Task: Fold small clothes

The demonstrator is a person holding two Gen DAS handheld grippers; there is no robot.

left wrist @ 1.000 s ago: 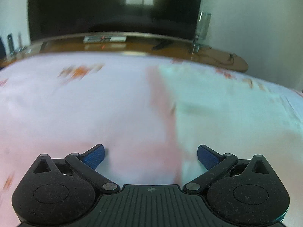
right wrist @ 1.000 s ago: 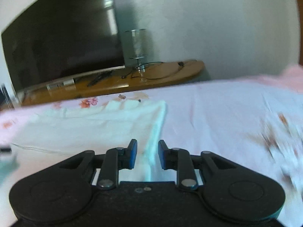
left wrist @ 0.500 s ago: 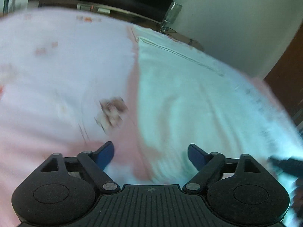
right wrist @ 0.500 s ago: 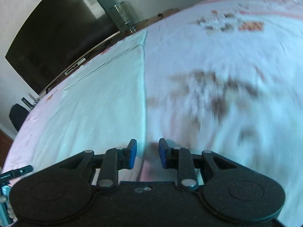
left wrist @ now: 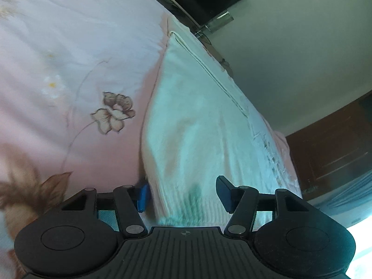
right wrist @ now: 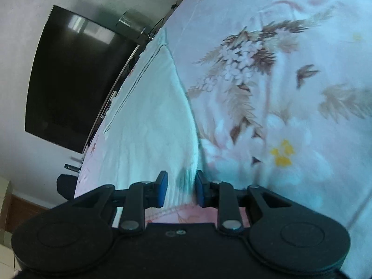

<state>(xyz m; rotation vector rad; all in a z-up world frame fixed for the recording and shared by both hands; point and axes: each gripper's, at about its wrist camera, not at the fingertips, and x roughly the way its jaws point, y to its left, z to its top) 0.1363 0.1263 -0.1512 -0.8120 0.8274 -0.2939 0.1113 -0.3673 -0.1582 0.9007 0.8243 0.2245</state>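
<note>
A pale mint-white garment [left wrist: 200, 121] lies flat on the pink floral bedsheet [left wrist: 69, 74]. In the left wrist view its near corner sits between the fingers of my left gripper [left wrist: 183, 196], which is open with the jaws wide on either side of the cloth. In the right wrist view the same garment [right wrist: 148, 121] runs away from me, and its near right corner lies between the fingers of my right gripper [right wrist: 180, 189], which is open with a narrow gap, the blue pads [right wrist: 162, 187] not pressing the cloth.
A dark TV screen [right wrist: 76, 79] hangs on the wall beyond the bed, with a wooden shelf and a glass [left wrist: 220, 21] under it. Dark wooden furniture [left wrist: 330, 158] stands at the right. Floral sheet [right wrist: 279, 93] spreads to the right of the garment.
Both grippers have dropped low and tilted down to the garment's near corners. The left jaws have narrowed a little around the cloth; the right jaw gap looks about the same.
</note>
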